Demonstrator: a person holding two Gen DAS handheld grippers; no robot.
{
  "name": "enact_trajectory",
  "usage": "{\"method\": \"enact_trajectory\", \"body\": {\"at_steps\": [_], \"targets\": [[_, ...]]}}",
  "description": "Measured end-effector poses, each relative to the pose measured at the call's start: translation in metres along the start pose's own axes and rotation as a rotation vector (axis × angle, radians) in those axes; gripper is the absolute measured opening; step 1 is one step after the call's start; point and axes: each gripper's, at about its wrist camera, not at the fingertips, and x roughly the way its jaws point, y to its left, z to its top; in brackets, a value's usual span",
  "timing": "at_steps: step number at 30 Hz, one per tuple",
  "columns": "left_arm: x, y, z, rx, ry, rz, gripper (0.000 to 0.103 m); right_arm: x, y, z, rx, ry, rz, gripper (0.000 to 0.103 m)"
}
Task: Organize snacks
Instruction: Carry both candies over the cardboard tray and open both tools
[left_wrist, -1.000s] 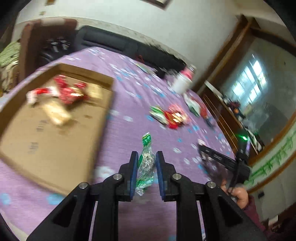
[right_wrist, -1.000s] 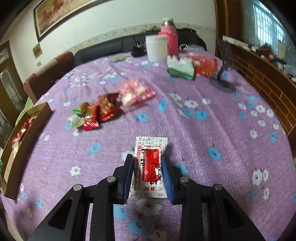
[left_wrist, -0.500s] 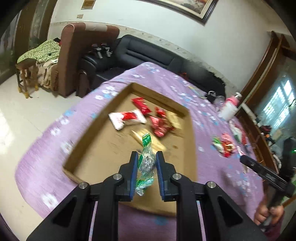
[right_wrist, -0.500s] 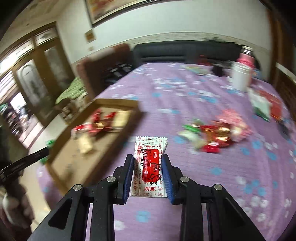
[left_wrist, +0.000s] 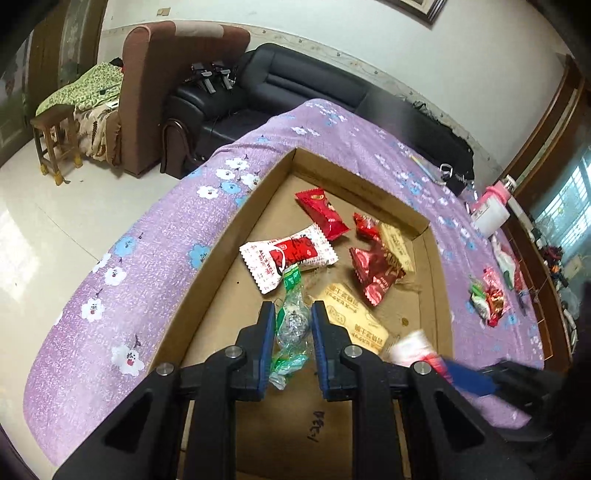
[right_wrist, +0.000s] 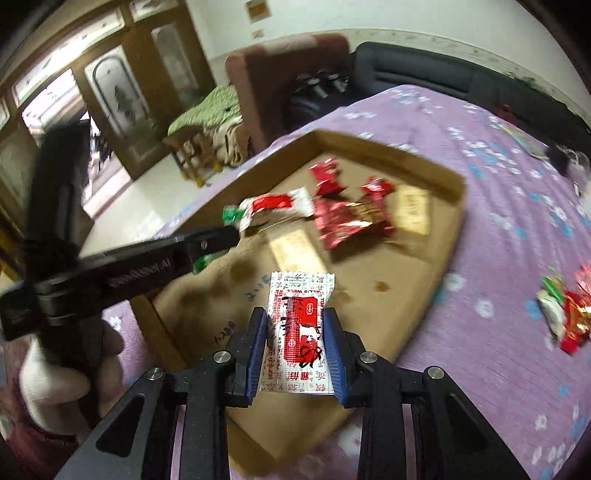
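Both grippers hang over the cardboard tray (left_wrist: 236, 221) — left gripper (left_wrist: 293, 332) jaws pinch a green-ended candy (left_wrist: 293, 321), right gripper (right_wrist: 295, 343) jaws clamp a red-and-white packet (right_wrist: 297, 328); more wrapped snacks lie inside the tray.

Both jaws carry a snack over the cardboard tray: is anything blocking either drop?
Nothing visible blocks either. The left gripper holds a green candy above bare cardboard of the tray, just short of the white-and-red packet. The right gripper holds its packet above an open patch too; the left gripper sits off to its side.
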Motion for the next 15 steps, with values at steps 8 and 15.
{"method": "enact_trajectory", "body": {"at_steps": [8, 15], "targets": [[-0.045, 0.003, -0.004, -0.055, -0.114, -0.011, 0.075, 0.030, 0.006, 0.000, -0.036, 0.023, -0.001, 0.036], [-0.074, -0.018, -0.016, -0.080, -0.193, 0.062, 0.087, -0.018, -0.013, -0.004, 0.008, -0.074, 0.011, 0.040]]}}
